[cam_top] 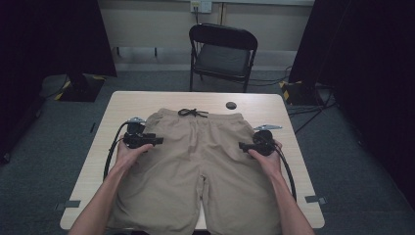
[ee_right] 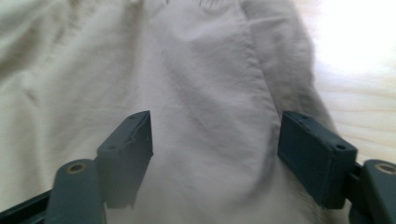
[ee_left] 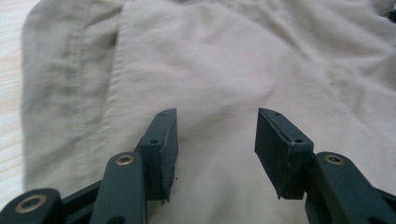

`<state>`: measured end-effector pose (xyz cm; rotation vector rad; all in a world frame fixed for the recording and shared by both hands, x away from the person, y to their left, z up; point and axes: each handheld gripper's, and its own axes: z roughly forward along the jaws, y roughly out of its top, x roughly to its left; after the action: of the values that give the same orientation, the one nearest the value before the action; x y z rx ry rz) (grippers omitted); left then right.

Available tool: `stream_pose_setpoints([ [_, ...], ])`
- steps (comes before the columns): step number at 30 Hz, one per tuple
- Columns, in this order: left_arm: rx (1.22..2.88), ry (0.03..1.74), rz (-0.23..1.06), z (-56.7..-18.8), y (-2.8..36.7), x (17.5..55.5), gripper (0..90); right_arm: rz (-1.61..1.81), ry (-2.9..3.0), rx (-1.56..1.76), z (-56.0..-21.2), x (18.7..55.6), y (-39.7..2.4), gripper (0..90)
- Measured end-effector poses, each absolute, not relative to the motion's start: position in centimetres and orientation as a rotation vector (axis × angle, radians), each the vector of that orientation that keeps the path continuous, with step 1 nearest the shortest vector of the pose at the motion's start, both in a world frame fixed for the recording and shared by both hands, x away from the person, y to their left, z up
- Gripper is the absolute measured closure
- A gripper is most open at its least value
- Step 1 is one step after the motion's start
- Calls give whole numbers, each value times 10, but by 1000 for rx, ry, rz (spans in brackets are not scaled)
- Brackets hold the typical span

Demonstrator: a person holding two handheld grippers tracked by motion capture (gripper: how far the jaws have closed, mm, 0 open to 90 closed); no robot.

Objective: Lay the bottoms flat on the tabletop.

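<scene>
Here, the left gripper (cam_top: 157,141) and right gripper (cam_top: 242,145) are hovering with jaws standing apart, gripping nothing, over the hips of the tan shorts (cam_top: 195,161), which are lying flat on the wooden table (cam_top: 122,105), waistband toward the folding chair (cam_top: 222,54) beyond.

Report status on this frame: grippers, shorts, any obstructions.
Left gripper and right gripper both open, nothing held, over the hips. Khaki shorts flat on table, drawstring at far edge. Small dark disc beyond waistband, not in the way.
</scene>
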<state>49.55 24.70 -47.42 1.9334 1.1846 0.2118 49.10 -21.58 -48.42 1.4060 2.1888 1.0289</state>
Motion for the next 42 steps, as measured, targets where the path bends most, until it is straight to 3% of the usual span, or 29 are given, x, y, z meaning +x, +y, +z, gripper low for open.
stream_pose_setpoints([
  [7,1964,1219,237,-489,253,497,450,920,2159,1364,-498,505,-206,131],
  [14,1957,1216,273,-492,260,499,435,935,2167,1340,-499,530,-208,122],
  [26,1902,1243,452,-500,256,508,431,918,2153,1368,-498,565,-208,130],
  [29,1899,1246,379,-498,261,506,405,883,2164,1408,-491,561,-210,197],
  [37,1891,1227,307,-469,276,483,417,1049,2112,1372,-458,519,-234,165],
  [42,1877,1196,336,-455,274,463,430,1060,2124,1354,-450,485,-241,148],
])
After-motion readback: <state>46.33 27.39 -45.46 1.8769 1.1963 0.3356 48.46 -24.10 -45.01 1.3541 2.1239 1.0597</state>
